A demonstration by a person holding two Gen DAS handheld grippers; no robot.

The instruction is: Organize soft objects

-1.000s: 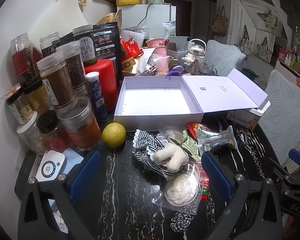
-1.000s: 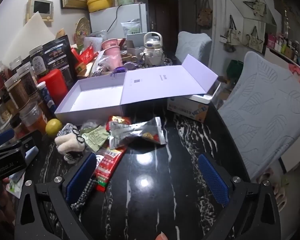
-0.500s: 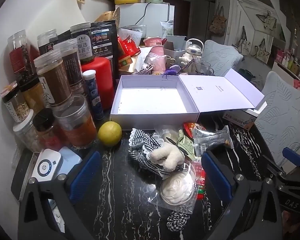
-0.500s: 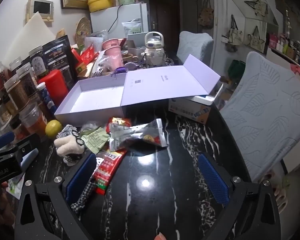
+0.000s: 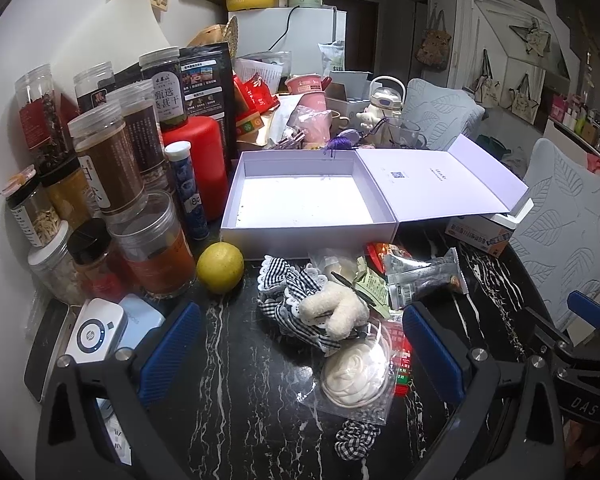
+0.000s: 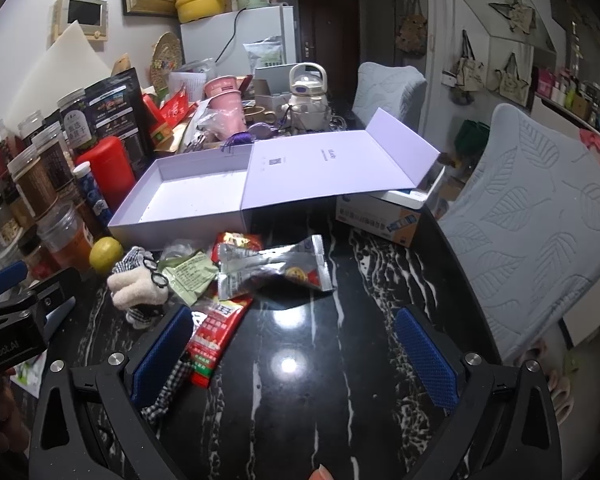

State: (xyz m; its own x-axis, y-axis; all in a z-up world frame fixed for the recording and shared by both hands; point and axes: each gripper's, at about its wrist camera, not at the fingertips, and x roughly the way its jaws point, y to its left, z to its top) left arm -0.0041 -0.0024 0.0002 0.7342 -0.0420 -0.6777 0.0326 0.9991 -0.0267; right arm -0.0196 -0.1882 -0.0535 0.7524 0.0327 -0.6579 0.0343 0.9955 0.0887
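An open lavender box (image 5: 304, 200) (image 6: 188, 196) stands empty on the black marble table. In front of it lies a pile: a checked fabric piece (image 5: 288, 292), a fluffy white plush (image 5: 336, 310) (image 6: 138, 286), a bagged white soft item (image 5: 358, 372), a small checked scrunchie (image 5: 358, 438) and snack packets (image 5: 424, 280) (image 6: 276, 268). My left gripper (image 5: 300, 354) is open, just short of the pile. My right gripper (image 6: 294, 360) is open and empty over bare table, right of the pile.
Jars (image 5: 108, 168), a red canister (image 5: 202, 164) and a lemon (image 5: 220, 267) crowd the left. A white device (image 5: 96, 330) lies at the near left. A small carton (image 6: 380, 216) sits under the box lid. Cushioned chairs (image 6: 528, 216) stand right.
My left gripper has drawn back and risen slightly, so the pile and box sit a little farther off. My right gripper has barely moved.
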